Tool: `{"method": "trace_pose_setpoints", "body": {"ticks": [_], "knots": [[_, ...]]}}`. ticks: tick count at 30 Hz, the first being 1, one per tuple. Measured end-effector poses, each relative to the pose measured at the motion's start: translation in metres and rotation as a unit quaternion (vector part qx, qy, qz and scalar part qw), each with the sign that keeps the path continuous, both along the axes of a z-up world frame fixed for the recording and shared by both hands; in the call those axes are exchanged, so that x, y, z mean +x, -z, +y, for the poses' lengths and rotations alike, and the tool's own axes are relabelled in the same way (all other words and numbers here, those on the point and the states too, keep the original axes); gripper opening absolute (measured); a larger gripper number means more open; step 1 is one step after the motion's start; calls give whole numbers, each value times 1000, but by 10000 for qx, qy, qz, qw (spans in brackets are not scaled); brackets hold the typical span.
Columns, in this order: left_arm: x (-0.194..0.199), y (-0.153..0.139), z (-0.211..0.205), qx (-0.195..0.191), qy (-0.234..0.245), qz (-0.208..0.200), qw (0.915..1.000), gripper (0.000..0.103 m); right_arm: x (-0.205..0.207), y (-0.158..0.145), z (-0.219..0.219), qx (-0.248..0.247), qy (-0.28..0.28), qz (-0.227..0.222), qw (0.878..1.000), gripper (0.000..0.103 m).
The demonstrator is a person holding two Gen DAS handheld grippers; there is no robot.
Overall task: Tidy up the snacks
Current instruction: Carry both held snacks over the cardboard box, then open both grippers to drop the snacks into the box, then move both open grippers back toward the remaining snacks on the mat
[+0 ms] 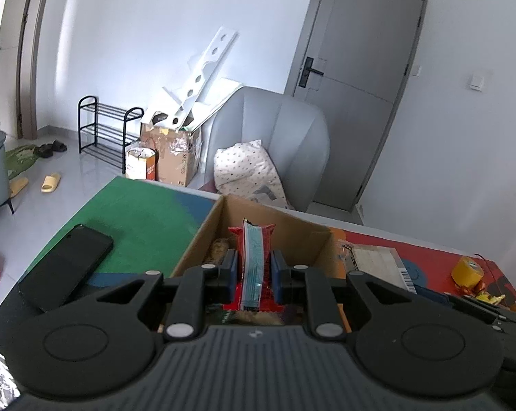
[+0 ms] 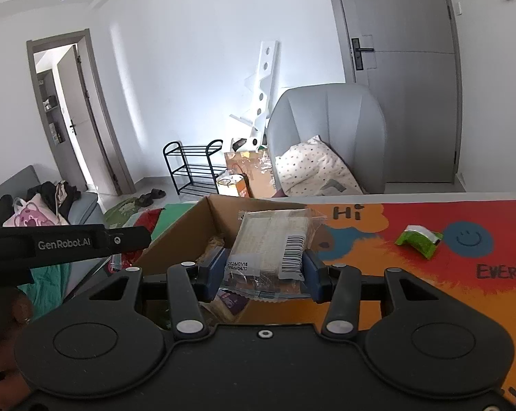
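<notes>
A brown cardboard box (image 1: 292, 221) stands open on the colourful table mat; it also shows in the right wrist view (image 2: 189, 221). My left gripper (image 1: 254, 267) is shut on a red snack packet with a pale blue seam (image 1: 253, 260), held upright over the box. Other snacks (image 1: 218, 250) lie inside the box. My right gripper (image 2: 263, 265) is shut on a clear-wrapped beige cracker pack with a barcode label (image 2: 271, 239), held at the box's right edge. That pack also shows in the left wrist view (image 1: 378, 262).
A black phone (image 1: 66, 267) lies on the green part of the mat. A yellow tape roll (image 1: 468, 270) and small wrappers sit at the right. A green snack packet (image 2: 419, 239) lies on the red mat. A grey armchair (image 1: 275, 137) stands behind the table.
</notes>
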State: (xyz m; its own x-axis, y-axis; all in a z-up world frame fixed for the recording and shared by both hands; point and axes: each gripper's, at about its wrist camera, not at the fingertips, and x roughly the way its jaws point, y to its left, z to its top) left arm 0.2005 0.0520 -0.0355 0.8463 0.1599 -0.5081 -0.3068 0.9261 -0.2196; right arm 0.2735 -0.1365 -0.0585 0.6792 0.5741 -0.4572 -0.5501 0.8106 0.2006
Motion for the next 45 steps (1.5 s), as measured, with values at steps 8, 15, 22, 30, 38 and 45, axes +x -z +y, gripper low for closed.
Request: {"method": "trace_pose_setpoints", "body": {"ticks": [8, 15, 22, 30, 38, 45], "knots": [[-3, 5, 24, -207, -252, 57, 9995, 36, 1, 1, 15, -34, -157, 136, 9998, 46], [-14, 4, 32, -178, -360, 40, 9992, 67, -6, -7, 22, -41, -252, 31, 9997, 70], [-20, 2, 25, -126, -355, 17, 9993, 85, -9, -10, 4, -18, 80, 34, 10000, 78], [-19, 5, 7, -74, -53, 100, 9999, 94, -12, -5, -21, -34, 396, 88, 9992, 90], [-13, 7, -17, -14, 169, 208, 9996, 98, -11, 2, -56, 90, 661, 239, 9975, 101], [-8, 9, -47, 58, 491, 205, 9986, 102, -11, 5, -85, 188, 883, 307, 9954, 103]]}}
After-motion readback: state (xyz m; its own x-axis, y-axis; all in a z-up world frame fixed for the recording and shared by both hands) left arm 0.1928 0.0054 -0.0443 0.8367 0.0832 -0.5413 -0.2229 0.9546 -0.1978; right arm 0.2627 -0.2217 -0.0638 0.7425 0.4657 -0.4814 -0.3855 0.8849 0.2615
